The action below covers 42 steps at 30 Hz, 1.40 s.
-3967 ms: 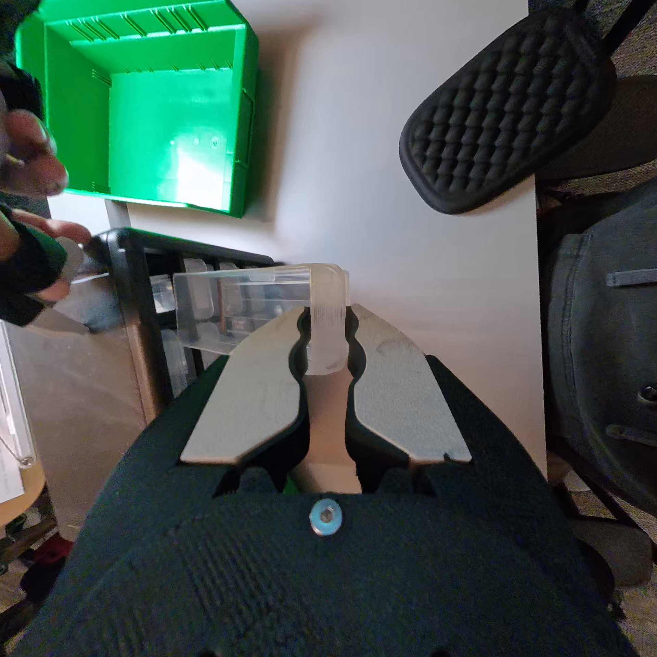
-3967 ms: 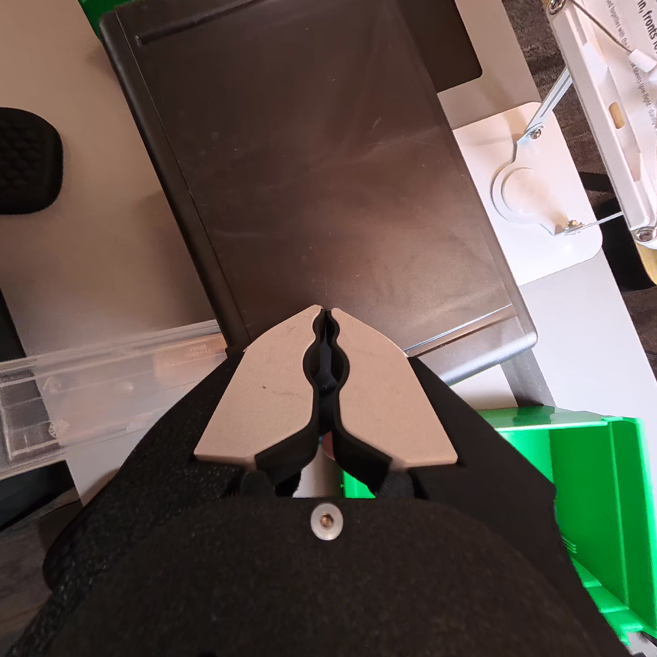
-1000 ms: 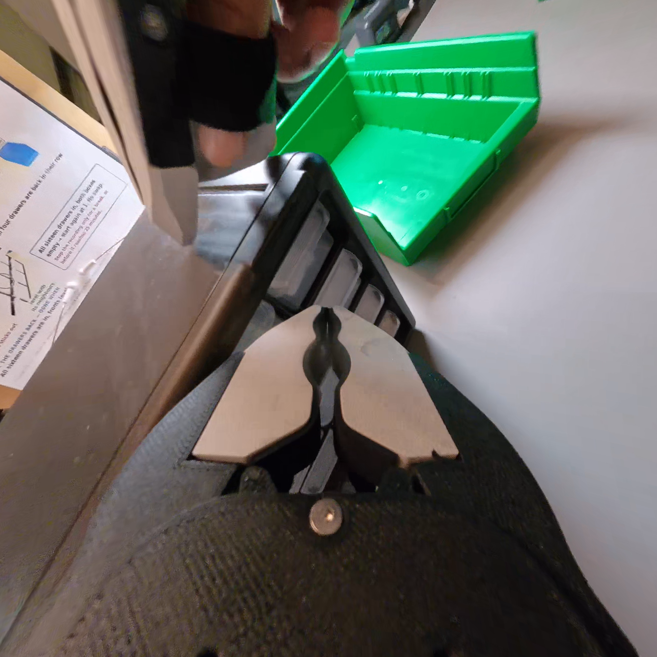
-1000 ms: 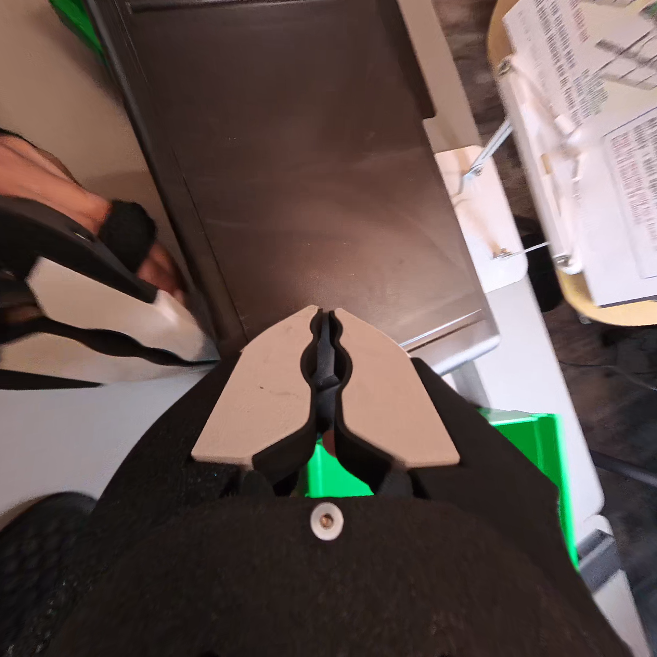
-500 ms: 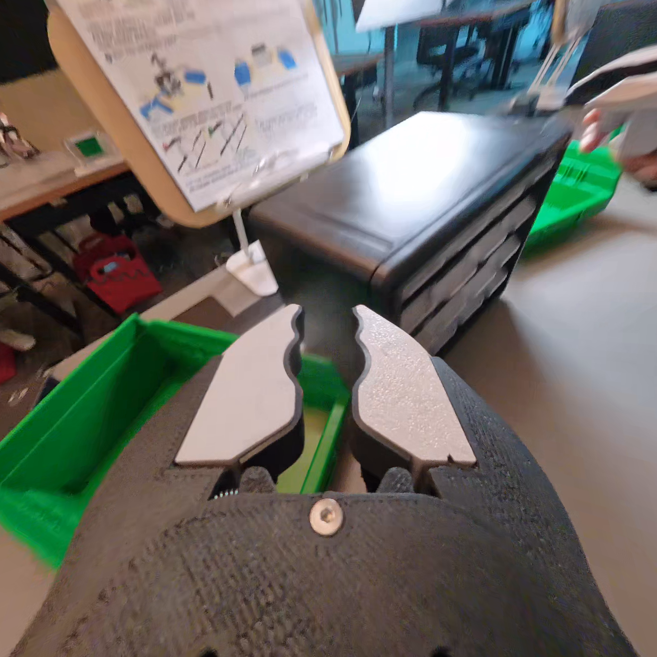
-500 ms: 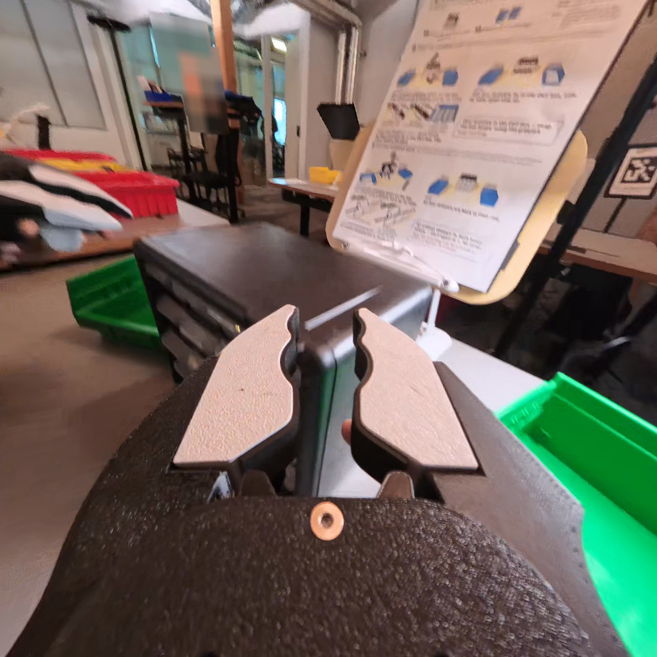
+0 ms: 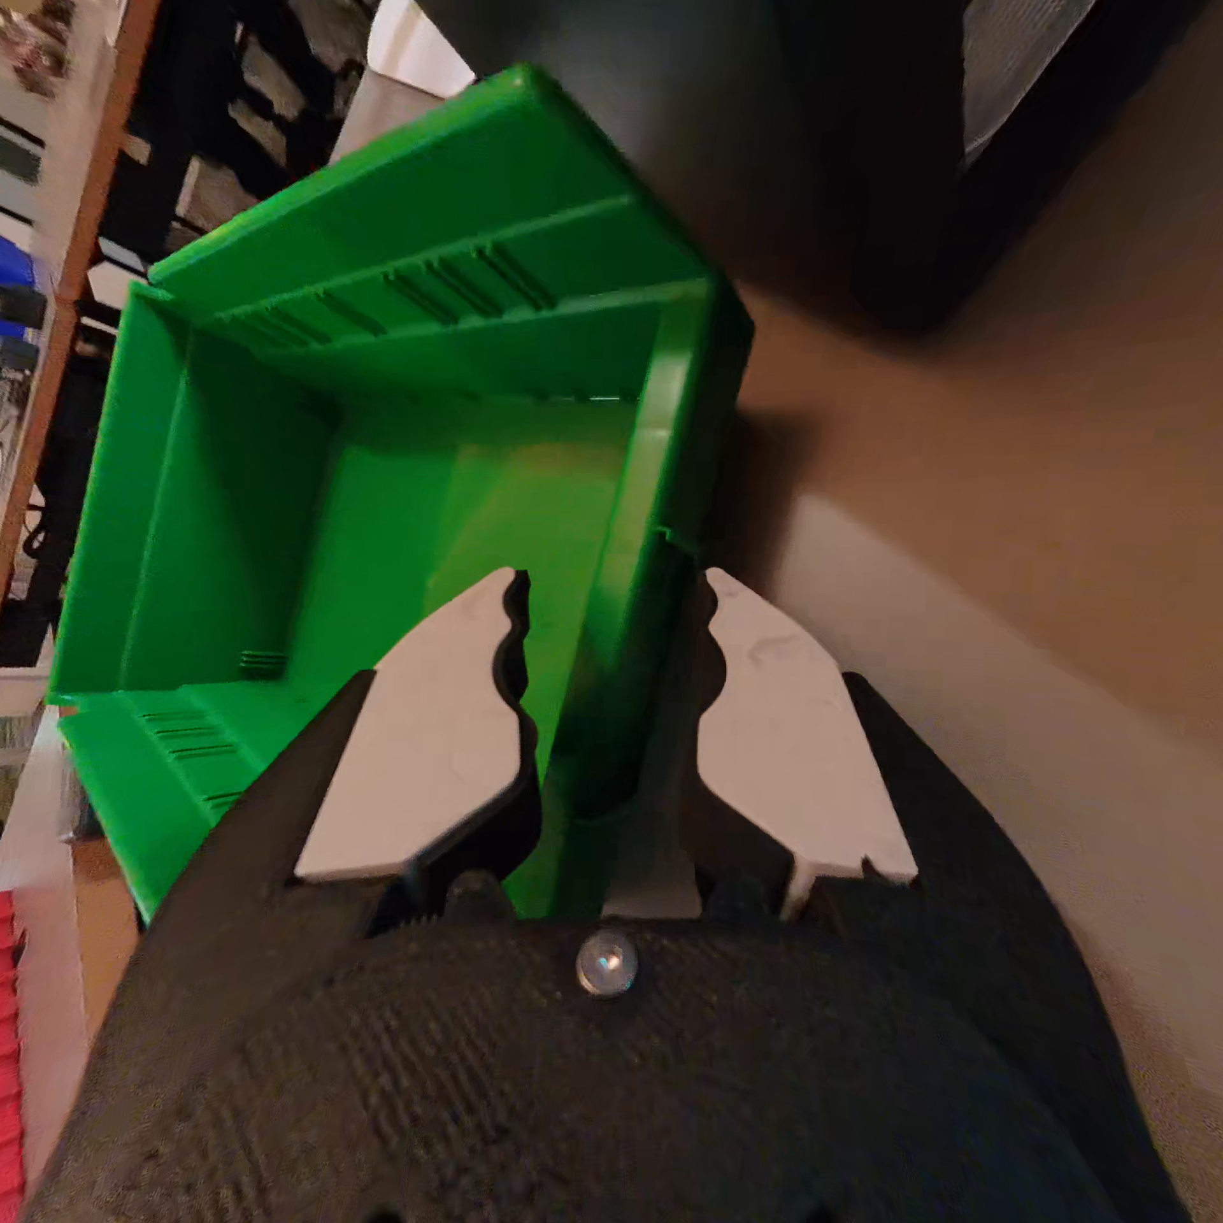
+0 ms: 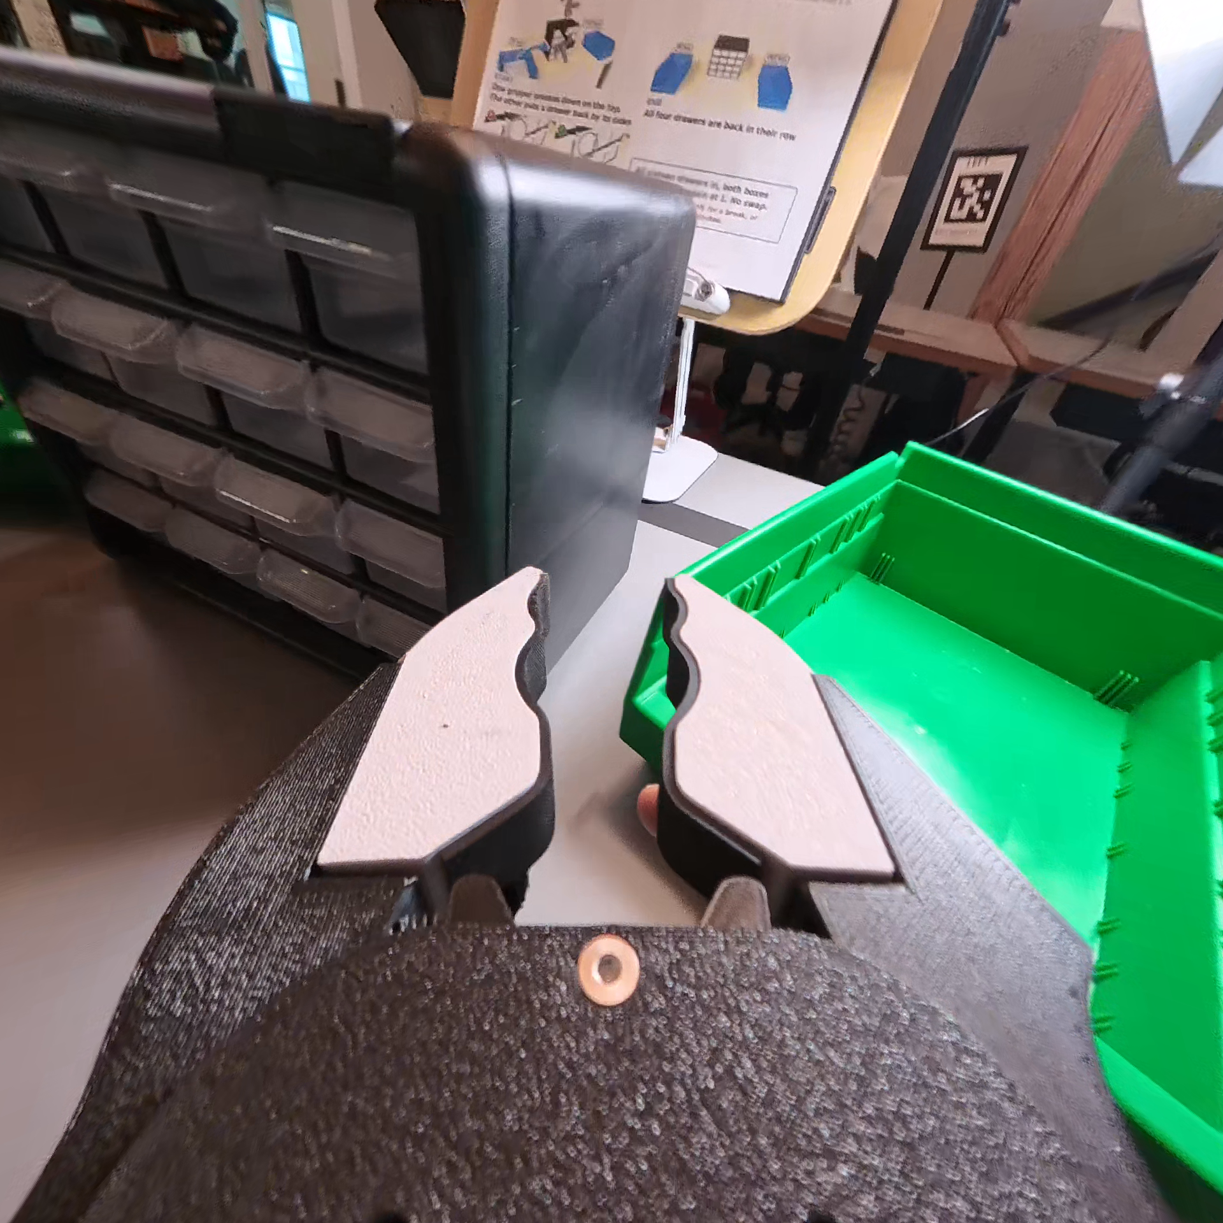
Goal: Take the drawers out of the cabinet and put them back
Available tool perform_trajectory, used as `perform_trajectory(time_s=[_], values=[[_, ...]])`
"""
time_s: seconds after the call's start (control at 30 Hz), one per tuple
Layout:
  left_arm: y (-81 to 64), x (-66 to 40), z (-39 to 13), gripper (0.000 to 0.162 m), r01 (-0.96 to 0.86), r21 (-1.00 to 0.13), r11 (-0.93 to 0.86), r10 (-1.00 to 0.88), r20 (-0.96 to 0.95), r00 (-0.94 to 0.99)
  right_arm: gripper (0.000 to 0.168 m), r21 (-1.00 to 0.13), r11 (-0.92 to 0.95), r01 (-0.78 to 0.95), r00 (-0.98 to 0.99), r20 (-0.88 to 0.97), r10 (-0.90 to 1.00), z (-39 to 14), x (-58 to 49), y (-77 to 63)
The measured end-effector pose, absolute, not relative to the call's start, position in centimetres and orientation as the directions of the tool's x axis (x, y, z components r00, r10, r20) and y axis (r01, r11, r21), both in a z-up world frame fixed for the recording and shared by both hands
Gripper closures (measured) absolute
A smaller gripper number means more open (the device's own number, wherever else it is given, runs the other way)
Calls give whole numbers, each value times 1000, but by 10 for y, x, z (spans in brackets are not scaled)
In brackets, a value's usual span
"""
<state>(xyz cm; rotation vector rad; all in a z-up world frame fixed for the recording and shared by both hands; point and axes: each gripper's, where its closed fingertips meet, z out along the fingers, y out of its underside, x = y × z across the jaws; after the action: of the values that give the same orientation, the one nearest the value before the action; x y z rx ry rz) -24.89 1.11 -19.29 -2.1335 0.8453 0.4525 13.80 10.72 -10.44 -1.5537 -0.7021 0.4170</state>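
A black cabinet [image 8: 569, 331] with rows of clear drawers [image 8: 370, 410] stands on the table at the left of the right wrist view; all the drawers seen sit in their slots. My right gripper [image 8: 605, 586] is open and empty, low over the table between the cabinet's right side and a green bin [image 8: 993, 695]. My left gripper [image 7: 612, 582] is open and empty, above the right wall of another green bin [image 7: 397, 463], which holds nothing. A dark corner of the cabinet [image 7: 926, 165] shows at the top right of the left wrist view.
An instruction sheet on a clipboard stand [image 8: 695, 132] rises behind the cabinet. A marker tag on a pole [image 8: 973, 198] and desks stand beyond the table's far edge. A shelf frame [image 7: 73, 231] lies left of the left bin. The grey table [image 8: 132, 728] spreads in front of the cabinet.
Both grippers have opened wider and swung down. The left now looks into the left green bin. The right has dropped to face the cabinet's front corner and the right bin.
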Motion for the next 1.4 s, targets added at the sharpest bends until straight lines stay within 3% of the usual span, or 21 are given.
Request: perform_trajectory(time_s=[0.1, 0.23, 0.43, 0.6, 0.9, 1.2, 1.3, 1.4], values=[[13, -259, -194, 120, -712, -524, -467, -409, -586, 700, 140, -967, 103, 233, 736, 245, 631, -107, 134, 105], [16, -275, -188, 120, -778, -461, -427, -362, -701, 614, 143, -968, 135, 213, 727, 249, 640, -111, 130, 106], [10, -214, -147, 117, -576, -797, -178, -465, -448, 763, 143, -952, 162, 260, 664, 299, 685, -124, 113, 95], [7, -181, -132, 117, -395, -912, -110, -534, -280, 798, 142, -938, 141, 317, 600, 313, 736, -142, 94, 87], [37, -147, -142, 114, -311, -934, -174, -498, -188, 847, 148, -923, 116, 368, 611, 334, 718, -153, 88, 97], [43, -142, -151, 126, -309, -931, -196, -437, -199, 877, 151, -903, 124, 412, 650, 387, 654, -154, 92, 105], [41, -142, -152, 128, -351, -918, -184, -425, -248, 871, 162, -887, 170, 429, 643, 432, 632, -149, 96, 100], [39, -142, -152, 129, -375, -911, -170, -418, -278, 865, 163, -880, 265, 394, 636, 469, 613, -130, 96, 87]])
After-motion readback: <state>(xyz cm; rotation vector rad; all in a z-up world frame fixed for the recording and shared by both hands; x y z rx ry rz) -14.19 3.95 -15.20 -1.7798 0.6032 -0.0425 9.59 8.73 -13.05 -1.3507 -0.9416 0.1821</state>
